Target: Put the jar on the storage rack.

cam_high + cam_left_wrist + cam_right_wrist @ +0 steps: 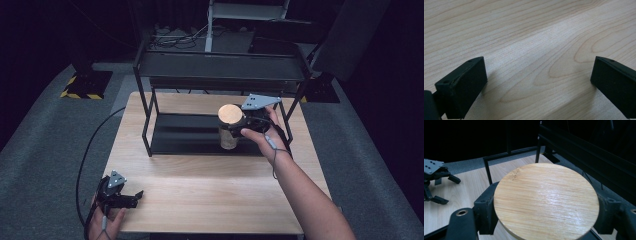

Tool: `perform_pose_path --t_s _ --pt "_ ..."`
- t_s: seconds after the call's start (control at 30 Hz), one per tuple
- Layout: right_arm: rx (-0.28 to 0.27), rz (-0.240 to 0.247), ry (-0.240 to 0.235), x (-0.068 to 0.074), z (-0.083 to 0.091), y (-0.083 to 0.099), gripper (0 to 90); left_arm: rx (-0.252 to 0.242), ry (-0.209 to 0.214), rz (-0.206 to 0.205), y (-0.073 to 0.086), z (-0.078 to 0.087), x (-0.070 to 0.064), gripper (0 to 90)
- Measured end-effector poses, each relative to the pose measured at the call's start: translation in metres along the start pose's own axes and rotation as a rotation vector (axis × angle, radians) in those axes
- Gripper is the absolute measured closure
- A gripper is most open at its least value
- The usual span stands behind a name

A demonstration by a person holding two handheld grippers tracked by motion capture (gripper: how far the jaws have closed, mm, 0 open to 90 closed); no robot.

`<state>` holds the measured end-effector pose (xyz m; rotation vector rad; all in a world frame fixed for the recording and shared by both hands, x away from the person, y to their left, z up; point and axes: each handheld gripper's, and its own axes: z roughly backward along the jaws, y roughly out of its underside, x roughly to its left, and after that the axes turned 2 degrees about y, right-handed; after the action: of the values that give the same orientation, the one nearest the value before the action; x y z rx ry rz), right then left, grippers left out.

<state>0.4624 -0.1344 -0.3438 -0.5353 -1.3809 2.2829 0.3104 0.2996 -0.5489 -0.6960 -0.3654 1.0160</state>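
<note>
Gripping jar [229, 131] below its bamboo lid [546, 199], your right gripper [239, 125] sits before rack [150, 80]; your left gripper [131, 198] rests spread on counter [200, 195].

The rack [220, 75] stands at the far half of the table [210, 195]. My right gripper [239, 125] sits at the rack's front right, jaws either side of the jar [229, 131] at the lower shelf [185, 132]. My left gripper [125, 199] rests well before the rack, at the table's near left corner.
</note>
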Motion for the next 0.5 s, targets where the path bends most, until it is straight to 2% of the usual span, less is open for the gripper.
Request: perform_pose_path --t_s 0.5 --pt "0.013 -0.021 0.024 -0.016 -0.02 0.003 23.9 0.0 0.0 0.0 0.0 0.0 0.0 0.5"
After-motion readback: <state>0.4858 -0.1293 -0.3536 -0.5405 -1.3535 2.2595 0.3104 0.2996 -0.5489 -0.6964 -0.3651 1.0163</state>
